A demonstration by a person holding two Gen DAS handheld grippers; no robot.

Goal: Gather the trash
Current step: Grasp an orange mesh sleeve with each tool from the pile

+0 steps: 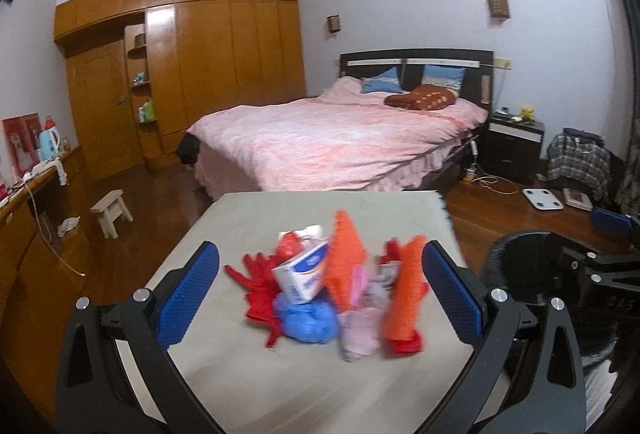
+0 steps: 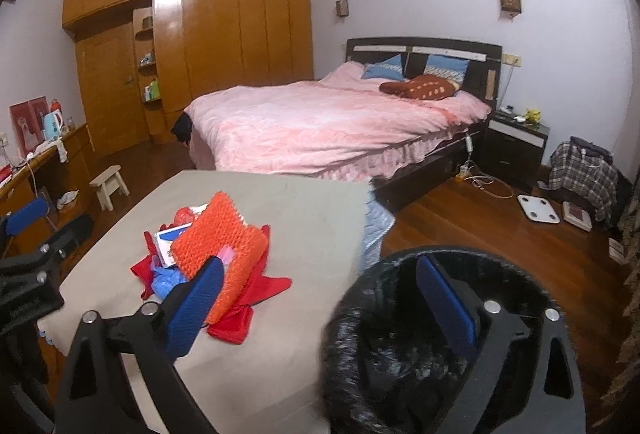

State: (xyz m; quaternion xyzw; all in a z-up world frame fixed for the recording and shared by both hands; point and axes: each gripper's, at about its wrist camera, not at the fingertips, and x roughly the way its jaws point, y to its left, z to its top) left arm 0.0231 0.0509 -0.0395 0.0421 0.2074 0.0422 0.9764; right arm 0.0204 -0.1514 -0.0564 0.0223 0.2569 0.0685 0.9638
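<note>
A pile of trash lies on a grey-covered table [image 1: 248, 218]: orange foam netting [image 1: 344, 254], a white and blue carton [image 1: 304, 274], red scraps [image 1: 256, 274], a blue plastic wad [image 1: 308, 318] and a pink wrapper [image 1: 360, 326]. My left gripper [image 1: 320, 282] is open, its blue pads on either side of the pile, above it. My right gripper [image 2: 320, 298] is open and empty, to the right of the pile [image 2: 216, 246] on the table [image 2: 304, 202]. Its right finger [image 2: 448, 302] hangs over a bin lined with a black bag [image 2: 400, 354], also in the left wrist view [image 1: 520, 266].
A bed with a pink cover [image 1: 340, 138] stands behind the table. A wooden wardrobe [image 1: 200, 54] fills the back left. A small stool [image 1: 112, 212] and a desk [image 1: 24, 194] are on the left. A scale [image 2: 538, 208] and clothes [image 2: 584, 170] lie on the floor at right.
</note>
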